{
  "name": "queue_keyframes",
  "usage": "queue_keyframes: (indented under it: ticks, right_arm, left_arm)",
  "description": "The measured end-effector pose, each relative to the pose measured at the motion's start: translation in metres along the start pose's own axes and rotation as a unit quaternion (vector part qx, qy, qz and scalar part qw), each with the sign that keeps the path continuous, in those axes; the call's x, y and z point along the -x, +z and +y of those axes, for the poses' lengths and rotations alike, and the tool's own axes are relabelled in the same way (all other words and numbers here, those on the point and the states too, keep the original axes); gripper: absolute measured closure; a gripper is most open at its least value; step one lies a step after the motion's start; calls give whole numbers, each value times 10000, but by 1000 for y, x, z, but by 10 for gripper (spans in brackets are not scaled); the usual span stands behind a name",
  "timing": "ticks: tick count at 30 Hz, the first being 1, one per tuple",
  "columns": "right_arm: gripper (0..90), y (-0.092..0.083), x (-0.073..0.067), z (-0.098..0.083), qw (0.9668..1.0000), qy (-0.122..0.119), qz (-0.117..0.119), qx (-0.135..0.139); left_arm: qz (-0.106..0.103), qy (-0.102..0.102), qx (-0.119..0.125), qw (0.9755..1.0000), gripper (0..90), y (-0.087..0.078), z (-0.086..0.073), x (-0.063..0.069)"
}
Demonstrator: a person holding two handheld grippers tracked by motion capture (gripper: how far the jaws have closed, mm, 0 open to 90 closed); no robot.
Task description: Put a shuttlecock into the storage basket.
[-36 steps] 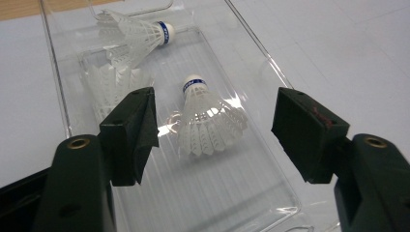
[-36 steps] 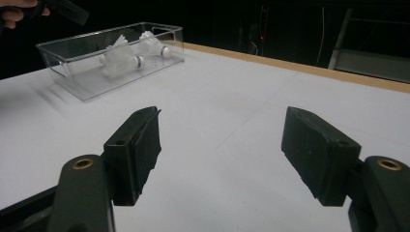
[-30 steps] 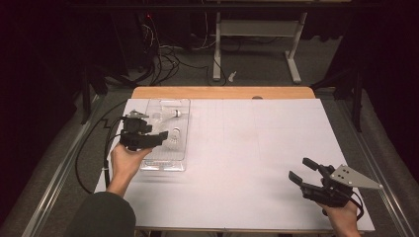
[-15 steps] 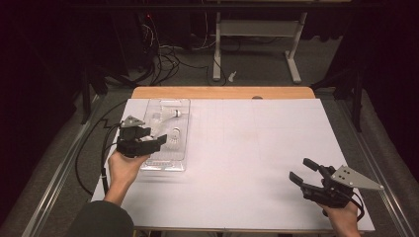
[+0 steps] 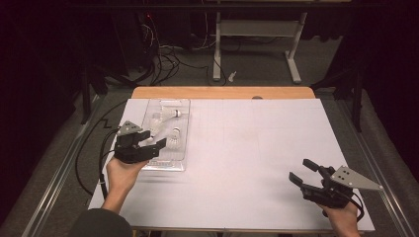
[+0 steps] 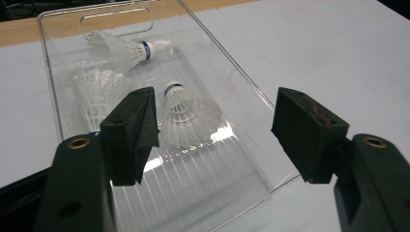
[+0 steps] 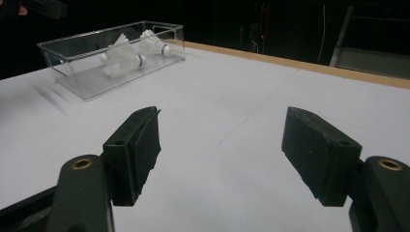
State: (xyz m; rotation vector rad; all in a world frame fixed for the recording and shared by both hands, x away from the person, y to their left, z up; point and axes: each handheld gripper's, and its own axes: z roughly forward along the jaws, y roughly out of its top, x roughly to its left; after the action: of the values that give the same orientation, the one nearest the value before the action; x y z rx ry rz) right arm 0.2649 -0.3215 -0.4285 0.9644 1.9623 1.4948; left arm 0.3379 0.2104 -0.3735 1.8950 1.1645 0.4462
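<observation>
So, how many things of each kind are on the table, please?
Shuttlecocks: 3, all lying in the tray
Clear plastic tray: 1
Tongs, left and right: 2, both open
Total: 6

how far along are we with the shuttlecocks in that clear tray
Judging by the layout, three shuttlecocks already lie inside the clear plastic tray. The left gripper hovers open over the tray's near end, holding nothing. The right gripper waits open above the white table cover. Nothing is gripped yet, so whatever handling remains has not begun.
</observation>
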Motion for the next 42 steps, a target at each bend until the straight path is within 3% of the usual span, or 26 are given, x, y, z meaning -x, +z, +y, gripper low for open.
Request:
queue_keyframes:
  ticks: [42]
  right_arm:
    - [301,0,-1,0,10000,-12,-1,-33]
  left_arm:
    - [-64,19,336,9994,333,-17,-25,8]
